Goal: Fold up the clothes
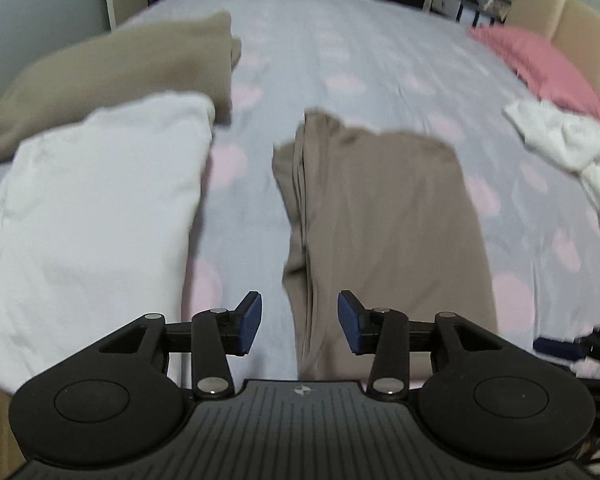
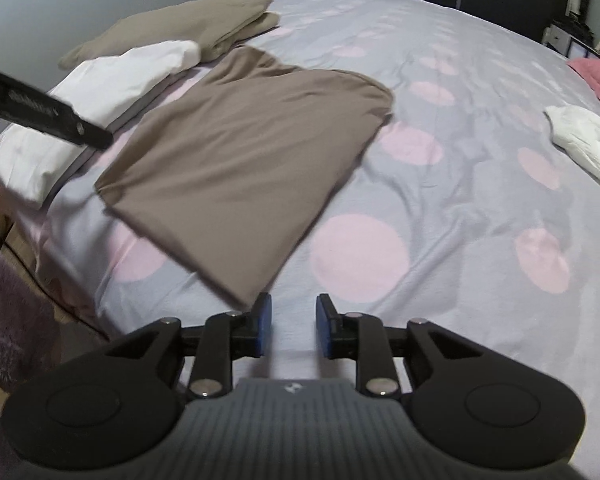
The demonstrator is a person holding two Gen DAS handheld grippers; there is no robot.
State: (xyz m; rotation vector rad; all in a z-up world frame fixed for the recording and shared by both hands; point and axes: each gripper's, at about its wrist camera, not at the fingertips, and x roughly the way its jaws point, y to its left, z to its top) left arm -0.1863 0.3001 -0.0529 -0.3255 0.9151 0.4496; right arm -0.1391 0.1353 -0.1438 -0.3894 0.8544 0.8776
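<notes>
A taupe garment [image 1: 380, 220] lies folded flat on the bed, its layered edge on the left in the left wrist view. My left gripper [image 1: 300, 320] hovers over the garment's near end, open, with nothing pinched between the blue pads. In the right wrist view the same garment [image 2: 244, 152] spreads up and to the left. Its near corner ends just beside my right gripper [image 2: 294, 328], which is open and holds nothing. One black finger [image 2: 60, 116] of the left gripper shows at the left edge.
A folded white garment [image 1: 92, 208] and a folded taupe one [image 1: 120, 76] lie to the left. A crumpled white garment [image 1: 572, 144] and a pink cloth [image 1: 540, 64] lie to the right. The grey bedcover [image 2: 460, 200] with pink dots runs back to dark furniture.
</notes>
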